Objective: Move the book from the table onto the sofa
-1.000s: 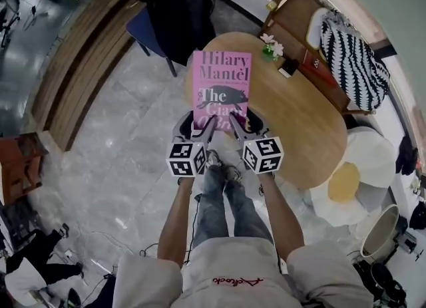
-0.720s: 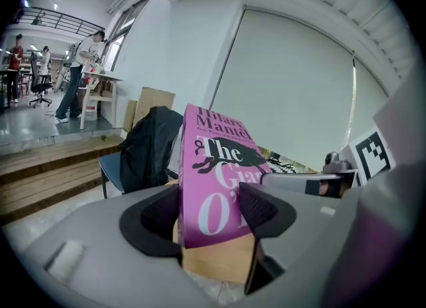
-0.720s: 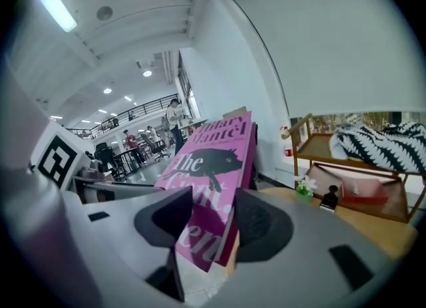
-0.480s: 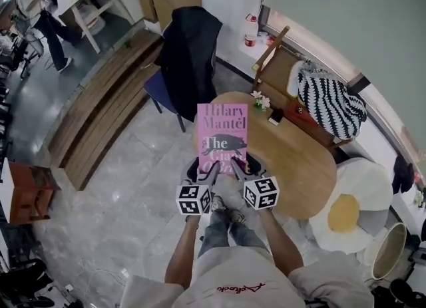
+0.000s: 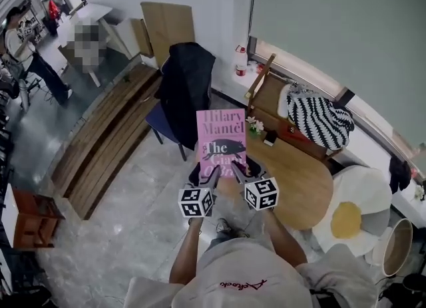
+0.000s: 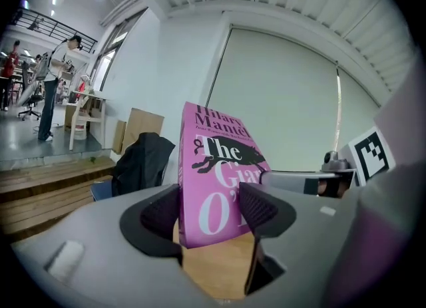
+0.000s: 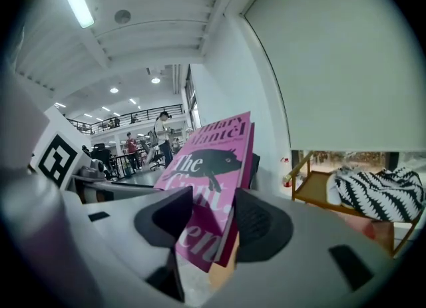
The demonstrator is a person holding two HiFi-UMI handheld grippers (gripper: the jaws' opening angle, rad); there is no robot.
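Note:
A pink book point(image 5: 221, 135) with a black animal on its cover is held up in the air over the near edge of the round wooden table point(image 5: 299, 183). My left gripper point(image 5: 209, 175) is shut on the book's lower left corner, and my right gripper point(image 5: 237, 171) is shut on its lower right corner. In the left gripper view the book point(image 6: 214, 173) stands between the dark pads point(image 6: 158, 212). The right gripper view shows the book point(image 7: 210, 187) clamped between the two pads point(image 7: 259, 223), front cover facing left.
A dark chair with a black jacket point(image 5: 185, 87) stands behind the book. A wooden rack holds a black-and-white striped cushion point(image 5: 319, 119). An egg-shaped seat point(image 5: 353, 213) lies at the right, wooden steps point(image 5: 100, 147) at the left. A person point(image 5: 26, 54) stands far left.
Both grippers have risen with the book held between them, lifting it off the table. The view has tilted up and shows more of the room.

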